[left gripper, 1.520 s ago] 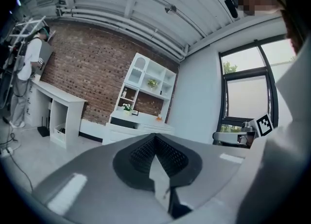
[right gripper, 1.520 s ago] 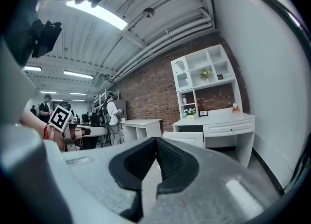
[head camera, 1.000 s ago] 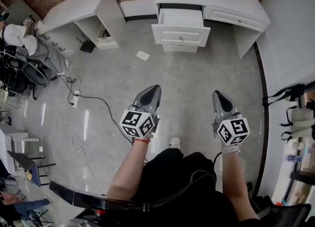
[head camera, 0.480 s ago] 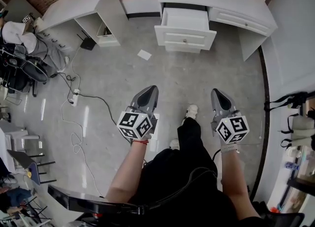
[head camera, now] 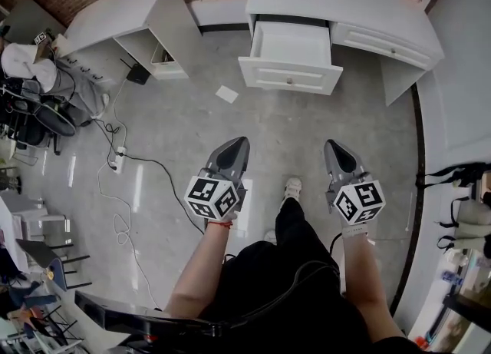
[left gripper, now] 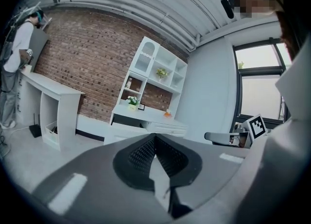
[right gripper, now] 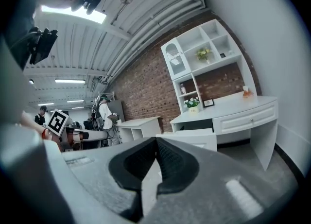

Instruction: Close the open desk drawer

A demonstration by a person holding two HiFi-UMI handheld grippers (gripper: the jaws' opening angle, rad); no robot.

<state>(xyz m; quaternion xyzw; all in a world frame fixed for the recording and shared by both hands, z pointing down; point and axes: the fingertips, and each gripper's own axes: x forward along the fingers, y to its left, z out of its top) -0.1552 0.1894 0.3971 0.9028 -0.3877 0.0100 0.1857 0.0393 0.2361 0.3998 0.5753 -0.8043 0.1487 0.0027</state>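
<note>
At the left a loose cable [head camera: 115,162] trails over the floor, with a scrap of paper [head camera: 225,94] farther on, and a foot could catch or slide on either. The left gripper [head camera: 237,148], jaws pressed together on nothing, is held near the person, well apart from the open drawer [head camera: 291,59] jutting from the far desk [head camera: 360,3]; the right gripper [head camera: 334,151] is likewise closed and empty. Pushed off-centre by one narrow tip, the drawer may skew and jam.

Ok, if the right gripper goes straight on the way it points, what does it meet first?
Probably the front of the open drawer; only bare floor lies between it and the right gripper, though depth is unclear.
</note>
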